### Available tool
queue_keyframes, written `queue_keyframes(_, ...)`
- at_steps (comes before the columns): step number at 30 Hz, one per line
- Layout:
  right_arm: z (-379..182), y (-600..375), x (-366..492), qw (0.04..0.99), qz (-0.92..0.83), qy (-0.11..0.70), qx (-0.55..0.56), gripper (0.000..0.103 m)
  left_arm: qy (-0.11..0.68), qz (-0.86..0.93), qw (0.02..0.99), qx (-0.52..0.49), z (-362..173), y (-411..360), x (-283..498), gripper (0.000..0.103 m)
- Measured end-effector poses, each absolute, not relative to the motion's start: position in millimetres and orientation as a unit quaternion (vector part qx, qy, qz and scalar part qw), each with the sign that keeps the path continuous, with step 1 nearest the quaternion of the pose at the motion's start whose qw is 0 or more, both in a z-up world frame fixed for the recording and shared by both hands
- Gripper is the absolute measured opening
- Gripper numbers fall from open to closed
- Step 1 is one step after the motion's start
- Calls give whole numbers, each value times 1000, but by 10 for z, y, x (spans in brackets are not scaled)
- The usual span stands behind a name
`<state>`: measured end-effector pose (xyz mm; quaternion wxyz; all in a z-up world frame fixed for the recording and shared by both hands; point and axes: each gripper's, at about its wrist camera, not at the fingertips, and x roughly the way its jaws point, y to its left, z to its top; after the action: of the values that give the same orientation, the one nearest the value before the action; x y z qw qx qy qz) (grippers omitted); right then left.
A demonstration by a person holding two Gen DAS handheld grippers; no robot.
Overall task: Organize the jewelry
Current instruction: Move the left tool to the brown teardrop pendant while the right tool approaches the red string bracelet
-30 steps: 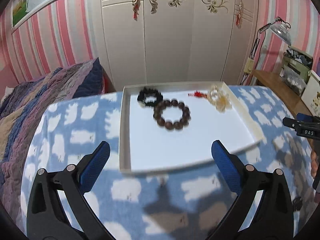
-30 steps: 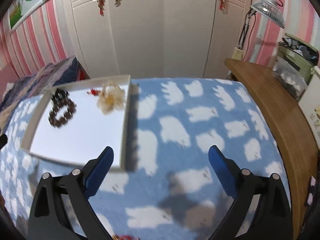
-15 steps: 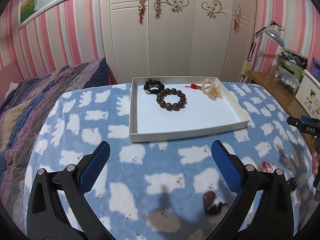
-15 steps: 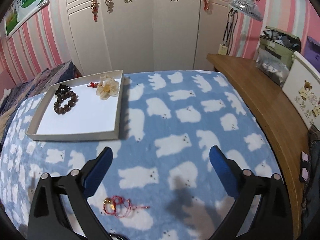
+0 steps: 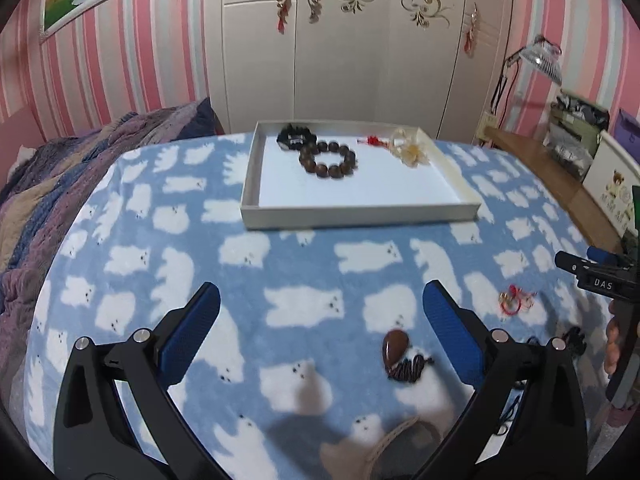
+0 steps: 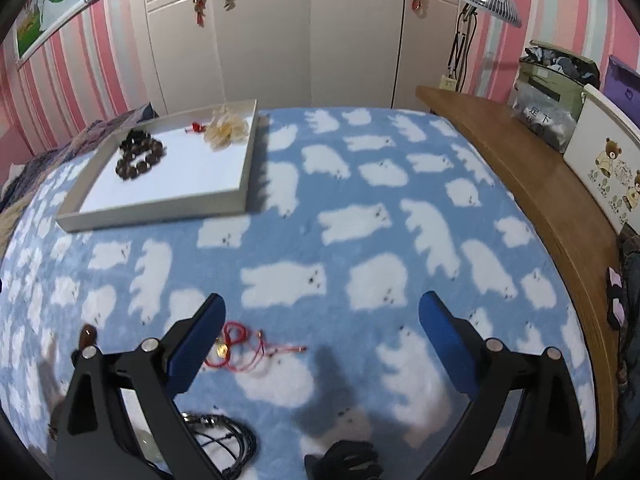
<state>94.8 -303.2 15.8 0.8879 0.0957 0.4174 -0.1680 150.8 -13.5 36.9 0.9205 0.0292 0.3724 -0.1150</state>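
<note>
A white tray (image 5: 360, 213) on the blue bear-print blanket holds a brown bead bracelet (image 5: 328, 160), a black bracelet (image 5: 295, 137) and a pale flower piece with a red cord (image 5: 410, 150). The tray also shows in the right wrist view (image 6: 160, 210). Loose on the blanket lie a brown pendant on a dark cord (image 5: 395, 350), a red string bracelet (image 5: 514, 303) (image 6: 236, 346) and black cords (image 6: 224, 436). My left gripper (image 5: 320, 316) is open and empty, just left of the pendant. My right gripper (image 6: 320, 328) is open and empty, above the red string.
A wooden bed rail (image 6: 532, 192) runs along the right, with a lamp (image 6: 490, 0), bags and a bear-print box (image 6: 604, 168) behind it. A striped quilt (image 5: 52, 184) lies at the left. White wardrobe doors stand behind the bed.
Both grippers have pulled back from the tray toward the near side of the blanket, bringing the loose pendant, red string and black cords into view. Both stay open.
</note>
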Motion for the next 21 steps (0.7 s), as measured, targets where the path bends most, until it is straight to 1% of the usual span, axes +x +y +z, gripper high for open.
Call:
queue_keyframes(6,95,-2961,894,886,-170,422,82,97,432,-151,889,26,128,-203,1498,100)
queue_keyframes(10,54,-2919,911,883,-174,430,69,97,443,-155,882,31,0,-255,1467,100)
queue_keyframes(15,-66,-2821,957,877,-154,450,66,97,478,-158,863,45,-179,-421,1421,100)
queue_keyframes(21,-126,-2738,1028,875,-145,461,40,96,484,-181,853,68,-288,-629,1357,100)
